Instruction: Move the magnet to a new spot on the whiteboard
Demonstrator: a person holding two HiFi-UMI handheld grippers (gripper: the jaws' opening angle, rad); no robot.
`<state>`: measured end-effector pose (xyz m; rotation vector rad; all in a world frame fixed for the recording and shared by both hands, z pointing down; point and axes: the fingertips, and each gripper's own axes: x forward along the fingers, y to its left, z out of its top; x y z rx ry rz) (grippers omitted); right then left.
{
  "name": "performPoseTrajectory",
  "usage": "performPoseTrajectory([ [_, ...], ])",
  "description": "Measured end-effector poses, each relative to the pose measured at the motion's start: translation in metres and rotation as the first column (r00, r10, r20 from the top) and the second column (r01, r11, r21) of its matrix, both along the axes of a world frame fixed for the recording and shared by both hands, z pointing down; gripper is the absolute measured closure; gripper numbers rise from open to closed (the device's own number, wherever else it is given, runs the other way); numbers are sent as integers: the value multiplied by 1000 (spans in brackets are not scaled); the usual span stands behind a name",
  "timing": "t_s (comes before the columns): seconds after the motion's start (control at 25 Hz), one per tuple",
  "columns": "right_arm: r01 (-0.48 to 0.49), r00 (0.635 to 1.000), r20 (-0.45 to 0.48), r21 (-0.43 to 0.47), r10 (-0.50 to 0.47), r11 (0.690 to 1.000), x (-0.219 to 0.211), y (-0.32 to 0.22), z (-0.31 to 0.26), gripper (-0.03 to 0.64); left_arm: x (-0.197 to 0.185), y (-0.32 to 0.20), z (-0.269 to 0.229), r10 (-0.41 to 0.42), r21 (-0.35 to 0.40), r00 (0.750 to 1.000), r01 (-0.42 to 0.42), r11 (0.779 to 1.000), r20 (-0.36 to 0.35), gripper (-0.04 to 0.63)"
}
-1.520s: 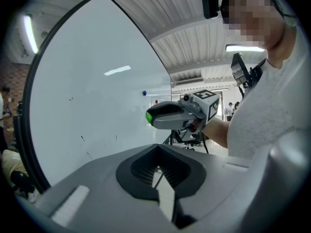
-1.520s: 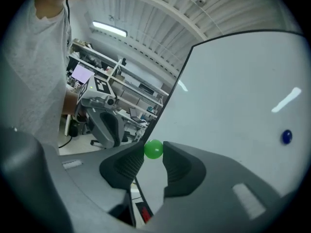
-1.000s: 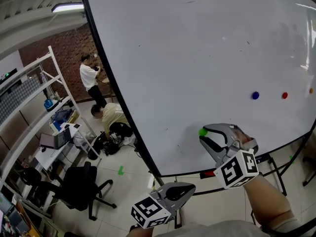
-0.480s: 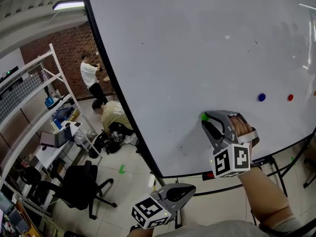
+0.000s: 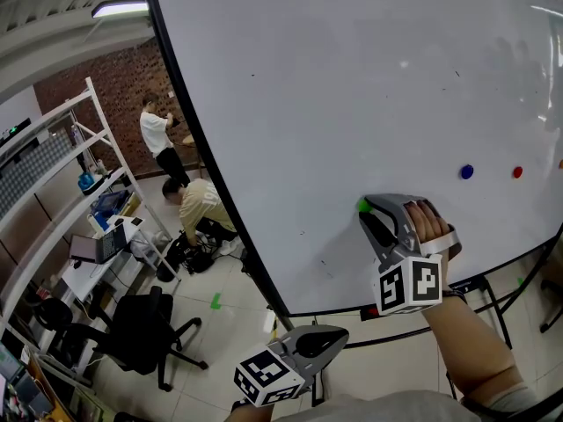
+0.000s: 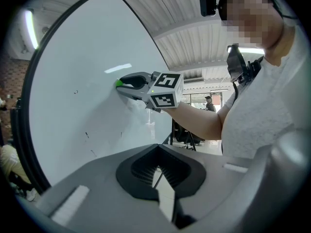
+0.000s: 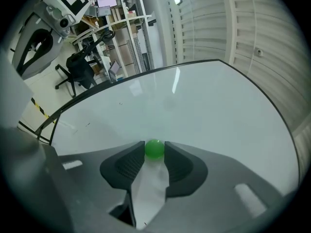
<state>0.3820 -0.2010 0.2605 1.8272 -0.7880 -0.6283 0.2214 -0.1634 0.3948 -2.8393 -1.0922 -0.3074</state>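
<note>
Green magnet [image 5: 363, 206] sits on the whiteboard [image 5: 352, 77] at the lower centre of the head view, right at the tip of the right gripper [image 5: 369, 211]. In the right gripper view, the 2 jaws press the magnet from both sides. They have just closed a little further on it, and the white board fills the frame behind. A blue magnet [image 5: 466, 172] and a red magnet [image 5: 517, 172] stick to the board toward the right edge, well apart from the green one. The left gripper [image 5: 339, 332] hangs at the bottom centre, off the board, its jaws together with nothing between them.
</note>
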Motion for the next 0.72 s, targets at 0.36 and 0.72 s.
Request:
performPoseTrajectory([
  [0.36, 99, 972, 197, 132, -124, 986, -20, 19, -3, 445, -3, -8, -4, -4, -4, 1000, 4, 1000, -11, 607],
  [0.72, 293, 530, 643, 473, -553, 831, -113, 53, 62, 621, -10, -31, -4, -54, -55, 998, 52, 997, -27, 607],
])
